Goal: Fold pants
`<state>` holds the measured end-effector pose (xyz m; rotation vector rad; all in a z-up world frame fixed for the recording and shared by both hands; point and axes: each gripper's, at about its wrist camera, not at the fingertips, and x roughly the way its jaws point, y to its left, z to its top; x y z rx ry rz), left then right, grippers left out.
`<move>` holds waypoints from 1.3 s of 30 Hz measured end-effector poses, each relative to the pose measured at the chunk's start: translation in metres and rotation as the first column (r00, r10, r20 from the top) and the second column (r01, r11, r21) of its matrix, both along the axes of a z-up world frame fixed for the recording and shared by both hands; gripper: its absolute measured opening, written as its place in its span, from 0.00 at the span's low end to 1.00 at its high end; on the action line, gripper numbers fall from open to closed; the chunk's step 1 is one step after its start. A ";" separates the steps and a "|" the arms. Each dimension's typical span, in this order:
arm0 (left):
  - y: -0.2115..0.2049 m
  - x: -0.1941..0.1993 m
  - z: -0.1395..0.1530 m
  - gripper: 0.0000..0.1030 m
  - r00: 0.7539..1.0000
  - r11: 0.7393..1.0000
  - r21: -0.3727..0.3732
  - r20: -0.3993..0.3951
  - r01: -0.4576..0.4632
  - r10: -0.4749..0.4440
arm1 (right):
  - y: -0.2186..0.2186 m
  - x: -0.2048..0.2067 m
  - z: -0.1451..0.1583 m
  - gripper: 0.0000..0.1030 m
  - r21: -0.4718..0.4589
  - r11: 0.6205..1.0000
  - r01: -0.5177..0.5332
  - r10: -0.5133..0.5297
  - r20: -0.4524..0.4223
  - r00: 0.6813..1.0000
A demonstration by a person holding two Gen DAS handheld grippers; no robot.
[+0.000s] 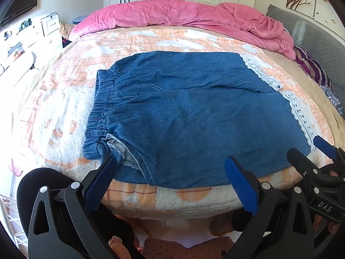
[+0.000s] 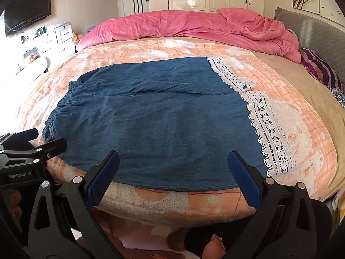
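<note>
Hovering both spread-fingered, empty tools, left gripper (image 1: 171,166) and right gripper (image 2: 173,161), at the near edge of soft, limp denim pants (image 1: 194,112) lying flat on the bed (image 1: 64,112), I judge the elastic waistband (image 1: 101,108) and lace hem (image 2: 269,133) the best holds.

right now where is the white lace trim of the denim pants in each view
Left wrist view: the lace trim runs down the right side, ending above the right tool.
Right wrist view: the lace trim sits right of centre, above the right fingertip.
Shared landmark: the pink duvet heaped across the far side of the bed.
</note>
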<state>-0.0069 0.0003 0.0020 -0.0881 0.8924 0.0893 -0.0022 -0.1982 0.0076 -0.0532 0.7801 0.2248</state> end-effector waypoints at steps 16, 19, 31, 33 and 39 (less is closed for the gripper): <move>0.001 -0.002 0.001 0.96 1.000 1.000 0.013 0.005 -0.003 0.003 | -0.001 -0.001 0.001 0.92 -0.002 1.000 0.003 -0.003 0.004 1.000; 0.001 -0.002 0.001 0.96 1.000 1.000 0.013 0.005 -0.002 0.002 | -0.001 -0.001 0.001 0.92 -0.006 1.000 0.003 -0.003 0.006 1.000; 0.000 0.000 0.002 0.96 1.000 1.000 0.016 0.006 0.002 -0.003 | -0.001 -0.001 0.001 0.92 -0.006 1.000 0.004 -0.004 0.005 1.000; 0.001 0.001 0.002 0.96 1.000 1.000 0.016 0.007 0.002 -0.002 | -0.001 -0.001 0.001 0.92 -0.006 1.000 0.002 -0.002 0.003 1.000; 0.012 0.019 0.007 0.96 1.000 1.000 0.023 0.012 -0.010 0.010 | 0.002 0.020 0.009 0.92 0.000 1.000 -0.016 0.016 0.000 1.000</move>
